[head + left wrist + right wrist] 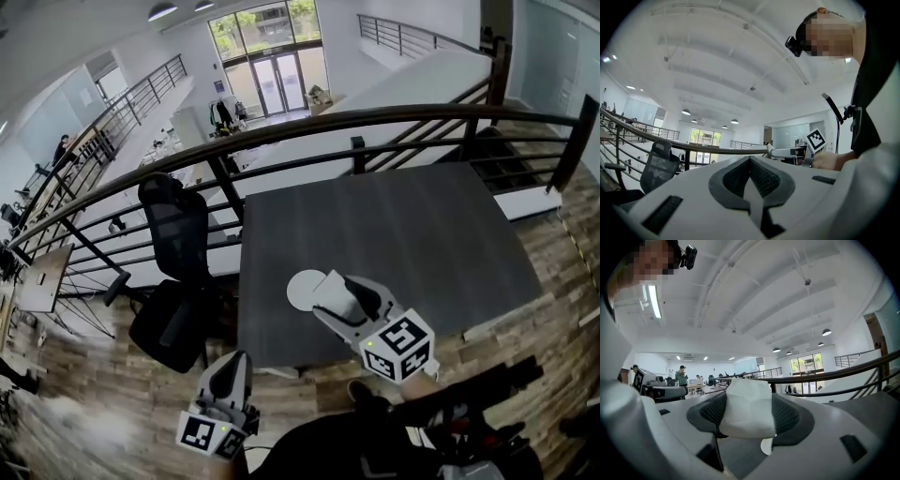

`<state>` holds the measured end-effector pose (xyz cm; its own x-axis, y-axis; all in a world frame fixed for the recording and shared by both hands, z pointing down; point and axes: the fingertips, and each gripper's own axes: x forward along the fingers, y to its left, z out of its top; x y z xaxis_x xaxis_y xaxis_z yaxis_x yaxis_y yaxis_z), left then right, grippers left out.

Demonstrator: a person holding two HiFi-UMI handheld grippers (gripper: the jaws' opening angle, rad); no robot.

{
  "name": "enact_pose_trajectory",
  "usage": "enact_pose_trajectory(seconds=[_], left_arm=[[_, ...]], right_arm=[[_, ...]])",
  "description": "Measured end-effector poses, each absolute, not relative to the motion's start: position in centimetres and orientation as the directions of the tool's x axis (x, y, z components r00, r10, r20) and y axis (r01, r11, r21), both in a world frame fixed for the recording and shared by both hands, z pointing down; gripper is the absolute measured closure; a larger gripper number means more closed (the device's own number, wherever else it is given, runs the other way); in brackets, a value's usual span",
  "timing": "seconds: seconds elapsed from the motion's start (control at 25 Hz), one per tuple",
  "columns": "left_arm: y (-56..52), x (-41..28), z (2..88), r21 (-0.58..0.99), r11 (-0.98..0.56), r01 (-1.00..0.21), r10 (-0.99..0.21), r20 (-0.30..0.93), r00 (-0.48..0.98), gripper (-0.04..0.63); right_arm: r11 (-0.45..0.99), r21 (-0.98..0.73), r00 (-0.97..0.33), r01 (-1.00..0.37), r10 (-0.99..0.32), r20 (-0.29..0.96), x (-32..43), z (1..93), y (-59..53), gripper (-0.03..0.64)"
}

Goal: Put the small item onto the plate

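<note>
A small white item (747, 405), crumpled and pale, is gripped between the two pads of the right tongs (328, 289), which are spread wide around it and pressed against its sides. In the head view these tongs are seen reaching in from the near edge of the dark grey tabletop (403, 234), with their tip lying over the right rim of a round white plate (300, 291) that is set near that edge. In the right gripper view a sliver of the plate is seen just below the held item; whether the item touches the plate cannot be told. The left tongs (228, 370) are held off the tabletop, low at the left and over the wooden floor (84, 375), well apart from the plate. In the left gripper view their jaws are seen brought together, with nothing between them. A black office chair (175, 225) is placed just beside the tabletop's left edge, and a dark metal railing (375, 117) is run behind the far edge.
</note>
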<state>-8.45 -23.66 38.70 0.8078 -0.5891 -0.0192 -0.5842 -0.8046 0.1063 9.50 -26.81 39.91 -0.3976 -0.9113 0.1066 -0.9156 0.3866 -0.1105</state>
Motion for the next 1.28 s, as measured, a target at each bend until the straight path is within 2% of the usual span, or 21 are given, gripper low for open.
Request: enact_pose_trajectory(seconds=[0.16,0.84,1.28], left_arm=[[-24.8,-7.6,38.5,0.093,-0.779,-0.620,-0.623,-0.010,0.782,0.591],[-27.7,-7.0,38.4,0.068,-0.658,-0.750,-0.750,0.020,0.661,0.591],[-28.7,-6.6,37.9,0.059,-0.580,-0.812,-0.812,0.040,0.583,0.591]], right_arm=[[0.416,-0.077,-0.422,-0.906,-0.899,0.120,10.6,40.7,-29.3,0.307],[0.510,-0.145,-0.530,-0.848,-0.825,0.195,12.2,45.1,-37.7,0.307],[0.530,-0.140,-0.548,-0.836,-0.797,0.254,12.8,49.5,-42.3,0.307]])
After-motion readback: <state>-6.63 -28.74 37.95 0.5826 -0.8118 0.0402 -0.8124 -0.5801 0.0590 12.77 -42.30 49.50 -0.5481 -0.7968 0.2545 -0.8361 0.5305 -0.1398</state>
